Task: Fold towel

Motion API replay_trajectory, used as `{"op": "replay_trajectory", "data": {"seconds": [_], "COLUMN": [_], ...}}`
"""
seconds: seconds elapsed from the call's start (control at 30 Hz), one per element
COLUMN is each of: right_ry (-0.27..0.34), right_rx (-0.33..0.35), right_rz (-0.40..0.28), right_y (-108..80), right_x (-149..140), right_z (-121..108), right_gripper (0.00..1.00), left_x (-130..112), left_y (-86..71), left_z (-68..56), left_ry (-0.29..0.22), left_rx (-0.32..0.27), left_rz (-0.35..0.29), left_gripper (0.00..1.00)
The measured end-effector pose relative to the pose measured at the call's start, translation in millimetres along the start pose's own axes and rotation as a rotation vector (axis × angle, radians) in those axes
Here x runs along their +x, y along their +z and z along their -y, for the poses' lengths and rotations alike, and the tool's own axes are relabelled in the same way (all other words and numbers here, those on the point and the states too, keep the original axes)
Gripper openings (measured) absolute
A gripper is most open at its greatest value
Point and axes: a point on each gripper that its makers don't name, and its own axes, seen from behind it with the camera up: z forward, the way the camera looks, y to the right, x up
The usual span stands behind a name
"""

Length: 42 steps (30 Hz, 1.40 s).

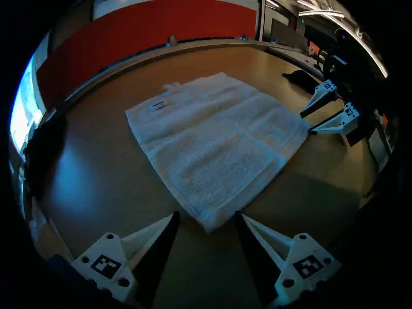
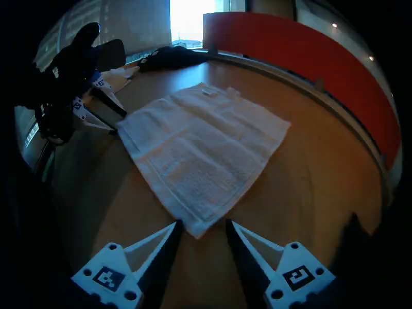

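Observation:
A white towel (image 1: 216, 144) lies flat on the brown table (image 1: 103, 175), with a small tag near its far edge. In the left gripper view, my left gripper (image 1: 207, 216) stands open at the towel's near corner, whose tip lies just between the two fingertips. My right gripper (image 1: 306, 123) shows at the towel's right corner, fingers apart. In the right gripper view the towel (image 2: 206, 149) again points a corner at me, and my right gripper (image 2: 203, 222) is open around that tip. The left gripper (image 2: 120, 123) sits at the towel's left corner.
A red panel (image 1: 154, 31) runs behind the table's far edge, red panel (image 2: 309, 56) too. A dark bundle (image 2: 170, 54) lies at the table's back near a bright window (image 2: 188, 20); the dark bundle (image 1: 301, 77) is beyond my right gripper. Bare tabletop (image 2: 319, 170) surrounds the towel.

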Motion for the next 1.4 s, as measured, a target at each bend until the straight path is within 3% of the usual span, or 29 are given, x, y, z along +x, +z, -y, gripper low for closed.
{"op": "replay_trajectory", "data": {"seconds": [0.17,0.43,0.5,0.7,1.17,1.4], "right_ry": [-0.005,0.012,0.017,0.023,0.069,0.061], "right_rx": [0.009,0.019,0.019,0.005,-0.004,-0.005], "right_rz": [0.003,-0.005,-0.011,-0.019,-0.037,-0.068], "right_y": [0.0,0.9,0.6,-1.5,-11.5,-23.5], "right_x": [0,3,4,5,7,21], "right_z": [1,5,5,3,-2,-2], "right_gripper": [0.42,0.22,0.18,0.09,0.08,0.08], "left_x": [0,0,0,0,6,20], "left_y": [-0.7,-1.0,-0.8,-0.6,-3.8,-14.4], "left_z": [1.6,-1.3,-1.9,-3.5,-10.0,-7.3], "left_ry": [-0.015,-0.017,-0.021,-0.033,-0.052,-0.066], "left_rx": [0.012,0.019,0.023,0.026,0.011,0.023], "left_rz": [0.002,0.008,0.008,0.010,0.005,-0.017], "left_gripper": [0.66,0.29,0.23,0.20,0.16,0.14]}}
